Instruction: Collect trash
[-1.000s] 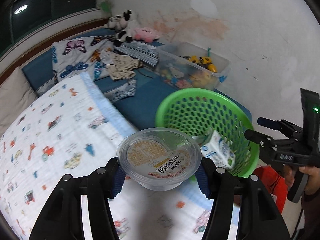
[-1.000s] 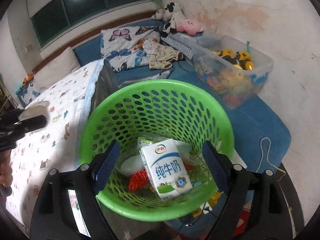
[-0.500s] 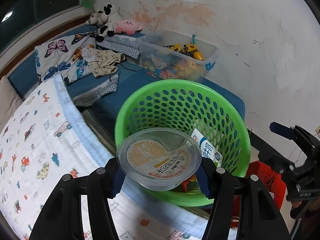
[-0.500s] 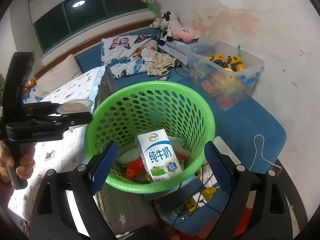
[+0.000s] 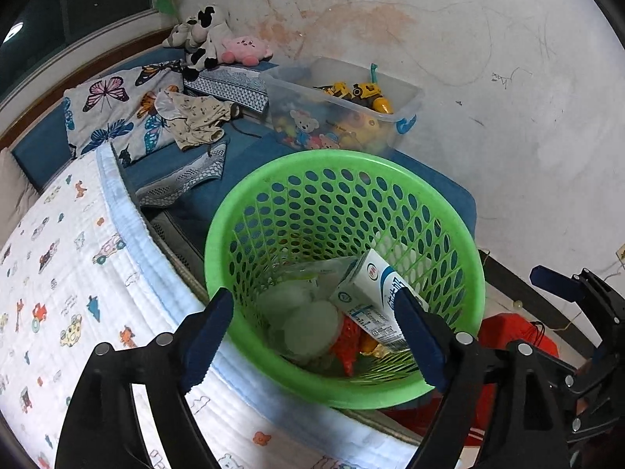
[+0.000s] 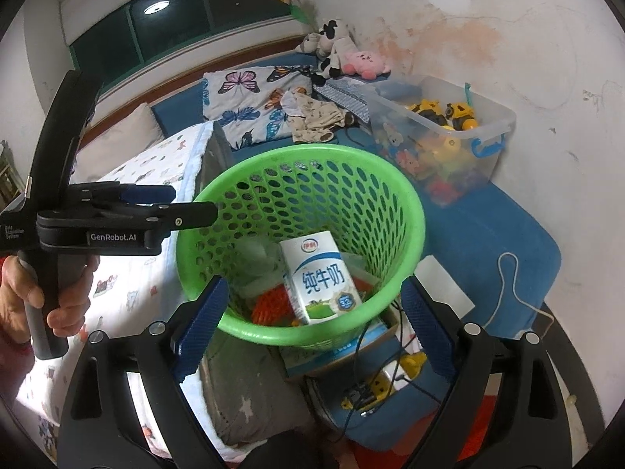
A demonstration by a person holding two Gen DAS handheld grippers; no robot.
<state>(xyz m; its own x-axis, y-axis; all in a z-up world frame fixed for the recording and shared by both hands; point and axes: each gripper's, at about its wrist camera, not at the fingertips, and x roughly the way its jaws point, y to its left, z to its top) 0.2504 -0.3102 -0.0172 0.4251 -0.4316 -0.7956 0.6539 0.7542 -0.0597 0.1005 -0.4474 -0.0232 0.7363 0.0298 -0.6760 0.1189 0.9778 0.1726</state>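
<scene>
Left wrist view: we are holding our left gripper [image 5: 312, 336] spread wide and empty over the green basket [image 5: 468, 258], which is filling the lower centre of the frame. Half a second ago these fingers were clamping a clear lidded bowl above the near rim; now a pale round shape [image 5: 310, 326] is lying at the bottom of the basket, low in the frame, and we are taking that to be the bowl, dropped in. The milk carton [image 5: 375, 305] is leaning beside it on the right, touching a piece of orange netting [image 5: 345, 338].

In the right wrist view we are keeping our right gripper [image 6: 312, 330] wide as well, with nothing between its fingers, pointed at the same basket from the other side. The left tool is showing at the left edge of that frame, level with the basket rim.

So one more piece of trash is counting as collected. Both hands are free, and we are judging that the next step is looking over the patterned blanket [image 5: 58, 273] at lower left for anything remaining.
</scene>
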